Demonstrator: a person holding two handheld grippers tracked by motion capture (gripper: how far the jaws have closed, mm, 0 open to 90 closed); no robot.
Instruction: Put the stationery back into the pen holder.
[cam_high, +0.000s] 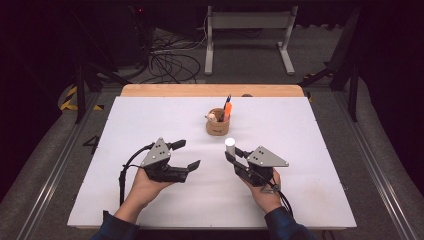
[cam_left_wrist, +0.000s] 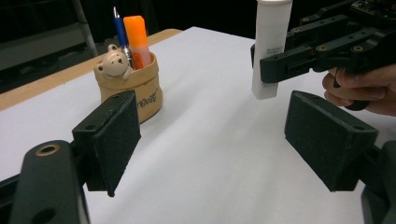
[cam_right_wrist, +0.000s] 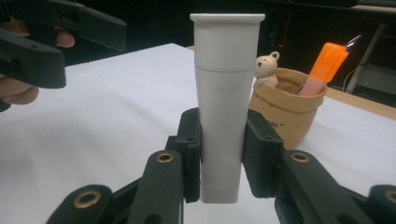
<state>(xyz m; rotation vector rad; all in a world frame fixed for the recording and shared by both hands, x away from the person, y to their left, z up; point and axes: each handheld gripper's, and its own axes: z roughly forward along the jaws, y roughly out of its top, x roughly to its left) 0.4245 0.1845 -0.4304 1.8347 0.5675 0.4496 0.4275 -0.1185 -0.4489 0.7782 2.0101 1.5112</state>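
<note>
A: From the high view first. What's on the table?

B: A smooth white sheet (cam_high: 165, 112) over a wooden board, whose bare back strip shows at the far side. Near the middle stands a tan, soft-looking pen holder (cam_high: 218, 124) with an orange marker (cam_high: 227, 110) and a dark pen in it. Just in front of it, the right gripper (cam_high: 232, 154) holds a white tube (cam_high: 230, 145) upright. The left gripper (cam_high: 187, 154) sits well apart to the left, jaws spread, nothing between them.

A: Room around them?

B: Bare sheet on every side; both grippers are well inside the table's edges.

A: And the left gripper view?

B: Its two black jaws have rough, grainy pads (cam_left_wrist: 119, 140) and stand wide, with bare sheet between them. Beyond, the tube (cam_left_wrist: 270, 51) hangs clear of the sheet in the other gripper's jaws, straight-sided and matte. The holder (cam_left_wrist: 140, 88) looks like a rolled-rim pouch with a small bear figure (cam_left_wrist: 113, 63) at its lip, beside a blue pen (cam_left_wrist: 120, 30).

A: The right gripper view?

B: The right gripper (cam_right_wrist: 223, 156) has its pads pressed on the tube (cam_right_wrist: 225, 93) on both sides, low on its body. The tube is a plain cylinder with a flared lip and a faint seam below the cap. The holder (cam_right_wrist: 292, 112) stands just behind to the right.
</note>
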